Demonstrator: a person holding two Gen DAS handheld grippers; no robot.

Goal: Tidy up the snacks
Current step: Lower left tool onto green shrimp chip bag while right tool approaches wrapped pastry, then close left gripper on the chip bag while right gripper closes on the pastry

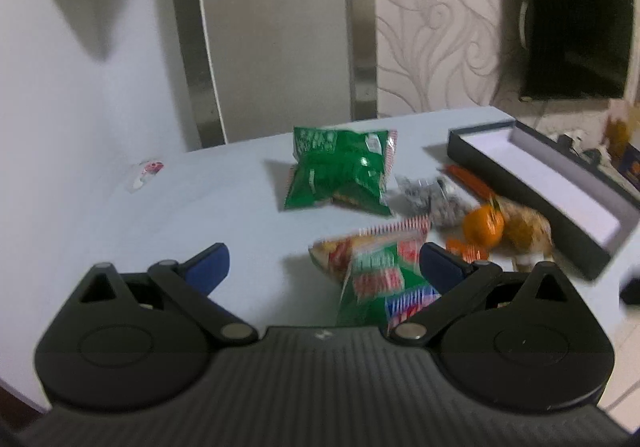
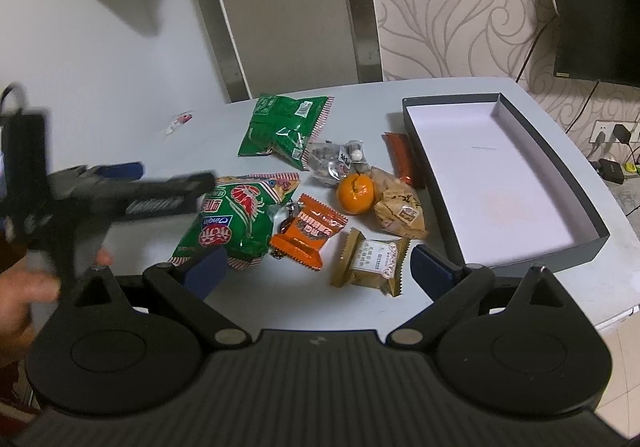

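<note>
the left black two-finger gripper (image 1: 324, 267) is held wide apart over the pale blue table (image 1: 200, 207), nothing between its blue pads, with the green and red shrimp-cracker bag (image 2: 240, 219) lying just ahead at one o'clock. the right black two-finger gripper (image 2: 308, 267) is likewise spread wide and empty. a gold-wrapped pastry packet (image 2: 372, 263) is seen between its fingers, an orange snack sachet (image 2: 308, 231) at eleven o'clock, a small tangerine (image 2: 355, 193) at twelve, and the dark shallow cardboard box with white lining (image 2: 580, 191) at two o'clock.
</note>
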